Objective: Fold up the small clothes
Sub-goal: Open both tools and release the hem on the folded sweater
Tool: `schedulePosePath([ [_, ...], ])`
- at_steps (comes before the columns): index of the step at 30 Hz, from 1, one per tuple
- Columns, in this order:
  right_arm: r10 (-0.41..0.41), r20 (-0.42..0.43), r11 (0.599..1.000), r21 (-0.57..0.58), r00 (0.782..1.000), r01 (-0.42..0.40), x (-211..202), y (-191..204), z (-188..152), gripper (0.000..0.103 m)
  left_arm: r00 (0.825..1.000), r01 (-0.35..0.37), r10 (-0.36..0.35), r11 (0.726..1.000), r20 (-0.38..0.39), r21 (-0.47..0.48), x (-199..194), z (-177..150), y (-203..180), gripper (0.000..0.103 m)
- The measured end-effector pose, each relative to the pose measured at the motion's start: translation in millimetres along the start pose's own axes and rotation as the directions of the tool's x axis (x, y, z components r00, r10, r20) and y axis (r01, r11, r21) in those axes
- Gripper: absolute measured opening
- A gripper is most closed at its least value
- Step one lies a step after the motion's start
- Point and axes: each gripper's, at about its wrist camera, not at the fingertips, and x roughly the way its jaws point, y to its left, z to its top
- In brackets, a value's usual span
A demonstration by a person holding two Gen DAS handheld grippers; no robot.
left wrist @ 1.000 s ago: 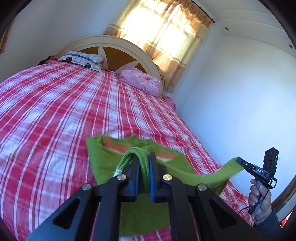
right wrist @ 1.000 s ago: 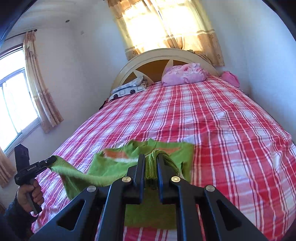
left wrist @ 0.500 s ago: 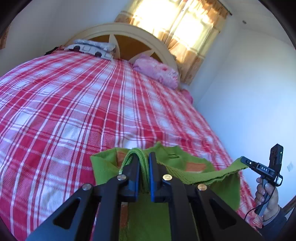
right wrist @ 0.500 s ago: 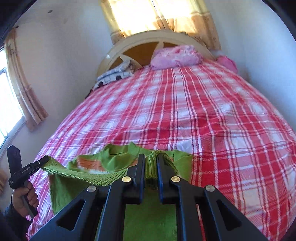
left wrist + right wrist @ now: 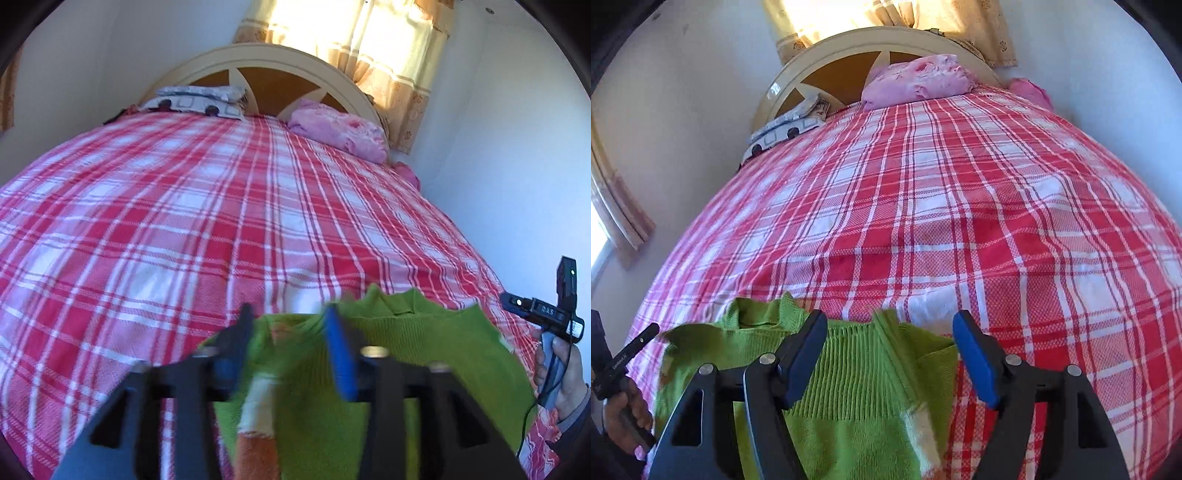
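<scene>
Both claws, left [image 5: 291, 332] and right [image 5: 890, 347], just released the green sweater [image 5: 849, 387]; withdrawing carelessly may snag the knit and undo the fold.

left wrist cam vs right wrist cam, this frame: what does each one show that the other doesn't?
Only the left wrist view: the right tongs from outside, held in a hand by the bed's right edge, and the sweater's orange and white stripe.

Only the right wrist view: the side window's curtain on the left wall, and the left tongs from outside.

Both: the green sweater lying on the red plaid bedspread, both tongs just opened with the knit loose between them, the pink pillow, the patterned pillow and the headboard.
</scene>
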Motion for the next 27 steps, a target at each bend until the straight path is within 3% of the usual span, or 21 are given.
schedulePosePath([
  [4,0.016,-0.002,1.000,-0.005,1.000,-0.016,-24.1,-7.6,-23.6,0.071,1.000,-0.023,0.022,1.000,0.011,0.011,-25.2,-12.8,5.5,0.061],
  [10,0.038,-0.029,0.999,-0.014,0.999,-0.038,-72.7,-19.4,-79.6,0.071,0.999,-0.030,0.032,0.998,-0.021,0.062,-63.4,-64.4,2.9,0.062],
  [15,0.029,-0.095,0.999,-0.031,0.995,-0.032,-86.5,-15.0,-120.0,0.071,0.988,-0.122,0.131,0.987,-0.082,0.107,-57.2,-92.9,1.6,0.062],
  [19,-0.017,-0.175,0.999,-0.030,0.984,0.012,-79.8,-15.1,-150.1,0.069,0.983,-0.134,0.139,0.990,-0.121,0.051,-55.0,-102.6,13.0,0.065],
  [24,-0.058,-0.172,0.996,-0.072,0.983,0.046,-90.2,-6.9,-160.5,0.069,0.985,-0.125,0.129,0.991,-0.116,0.041,-64.2,-113.8,14.7,0.071],
  [27,-0.072,-0.106,0.995,-0.071,0.992,0.065,-104.1,-2.6,-153.8,0.069,0.984,-0.128,0.130,0.991,-0.121,0.026,-67.8,-119.6,18.5,0.076],
])
